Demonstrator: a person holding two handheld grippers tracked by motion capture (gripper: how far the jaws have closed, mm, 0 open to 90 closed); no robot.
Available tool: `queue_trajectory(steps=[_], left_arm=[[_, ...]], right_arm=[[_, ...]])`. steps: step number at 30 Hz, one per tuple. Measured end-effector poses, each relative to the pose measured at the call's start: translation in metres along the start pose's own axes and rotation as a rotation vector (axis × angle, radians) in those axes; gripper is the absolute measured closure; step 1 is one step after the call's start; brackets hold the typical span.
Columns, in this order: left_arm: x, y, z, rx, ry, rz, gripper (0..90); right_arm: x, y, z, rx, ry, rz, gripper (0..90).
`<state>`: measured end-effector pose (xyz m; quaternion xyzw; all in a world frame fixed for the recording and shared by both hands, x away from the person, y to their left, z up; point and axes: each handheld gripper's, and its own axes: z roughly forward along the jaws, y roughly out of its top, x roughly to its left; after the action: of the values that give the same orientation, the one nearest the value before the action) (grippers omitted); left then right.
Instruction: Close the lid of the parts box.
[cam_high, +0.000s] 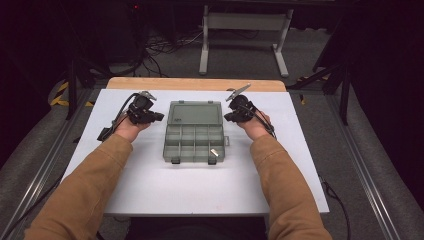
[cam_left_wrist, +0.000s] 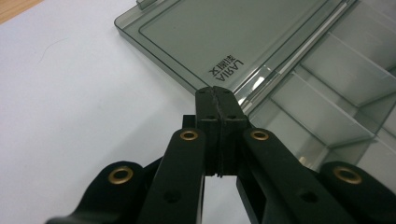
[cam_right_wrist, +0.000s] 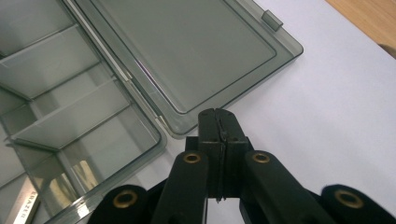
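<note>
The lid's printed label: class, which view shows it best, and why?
The left gripper view: the label is close and readable on the lid. The high view shows it as a speck; the right gripper view shows the lid without it.

I'm looking at a lab or recording studio, not a home. A white tabletop (cam_high: 150, 190) on a wooden board (cam_high: 195, 83) sits between metal rails (cam_high: 37, 175) on grey carpet. Black curtains (cam_high: 390, 60) close off the sides, cables (cam_high: 165, 47) tangle on the floor behind, yellow-black hazard tape (cam_high: 61, 95) marks the floor, and a grey desk frame (cam_high: 245, 35) stands at the back.
</note>
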<state>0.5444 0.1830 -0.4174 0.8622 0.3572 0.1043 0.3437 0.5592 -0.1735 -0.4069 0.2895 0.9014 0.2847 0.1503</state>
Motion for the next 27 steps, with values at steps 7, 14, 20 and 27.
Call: queue_trajectory(steps=[7, 14, 20, 27], left_arm=[[0.001, 0.002, 0.006, 0.011, 0.016, -0.005, 90.0], [0.005, 0.0, 0.012, 0.0, 0.028, -0.002, 90.0], [0.006, -0.003, 0.019, 0.009, 0.026, -0.008, 90.0], [0.008, -0.004, 0.028, 0.025, 0.017, -0.02, 89.9]], right_arm=[[-0.002, -0.001, 0.004, 0.004, -0.004, 0.001, 90.0], [-0.003, -0.002, 0.01, 0.0, -0.005, 0.009, 90.0], [-0.004, -0.003, 0.016, 0.012, -0.009, 0.005, 90.0], [-0.005, -0.006, 0.024, 0.032, 0.002, 0.011, 90.0]])
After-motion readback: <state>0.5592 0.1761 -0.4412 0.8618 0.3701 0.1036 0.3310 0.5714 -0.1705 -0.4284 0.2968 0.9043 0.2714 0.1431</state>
